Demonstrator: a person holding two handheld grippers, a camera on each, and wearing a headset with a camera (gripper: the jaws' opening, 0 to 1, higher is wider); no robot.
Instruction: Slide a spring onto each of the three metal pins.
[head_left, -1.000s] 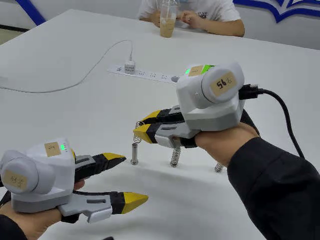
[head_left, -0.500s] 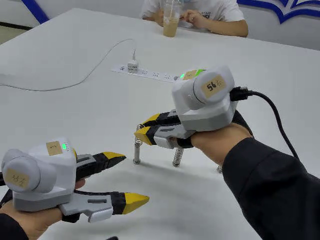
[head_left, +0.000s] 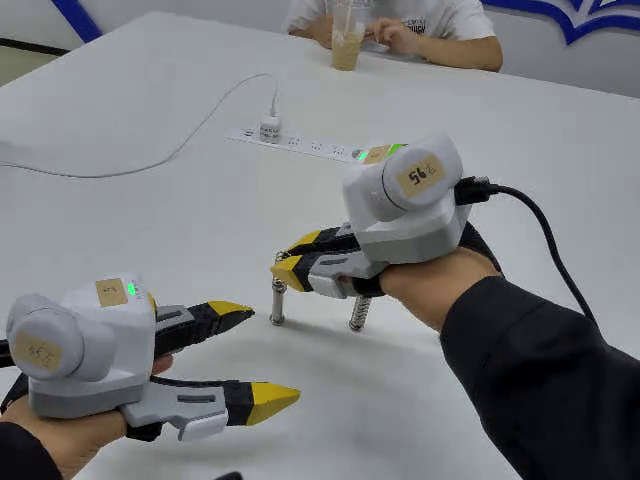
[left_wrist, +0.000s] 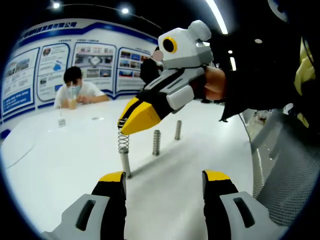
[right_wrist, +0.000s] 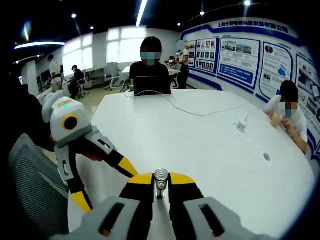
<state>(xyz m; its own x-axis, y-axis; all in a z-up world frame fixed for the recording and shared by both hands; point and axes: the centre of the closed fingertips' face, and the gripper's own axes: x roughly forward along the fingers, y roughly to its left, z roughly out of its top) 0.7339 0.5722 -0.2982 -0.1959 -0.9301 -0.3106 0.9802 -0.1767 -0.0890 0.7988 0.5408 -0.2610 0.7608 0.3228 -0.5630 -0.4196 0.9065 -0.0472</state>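
right tool (right_wrist: 161, 178) lowered spring (right_wrist: 160, 184) over pin (left_wrist: 127, 165), tip hidden

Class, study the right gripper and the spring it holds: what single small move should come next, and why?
Probably press the right gripper straight down. Its jaws are shut on the spring, whose lower end sits over the top of the pin, so most of the pin is uncovered; lowering should slide the spring down it.

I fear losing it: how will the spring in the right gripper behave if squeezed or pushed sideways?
The spring is thin open coils, so it probably bends and squashes easily. Held only at its top by the right gripper, it may pop out. Its lower end seems on the pin, which likely steadies it.
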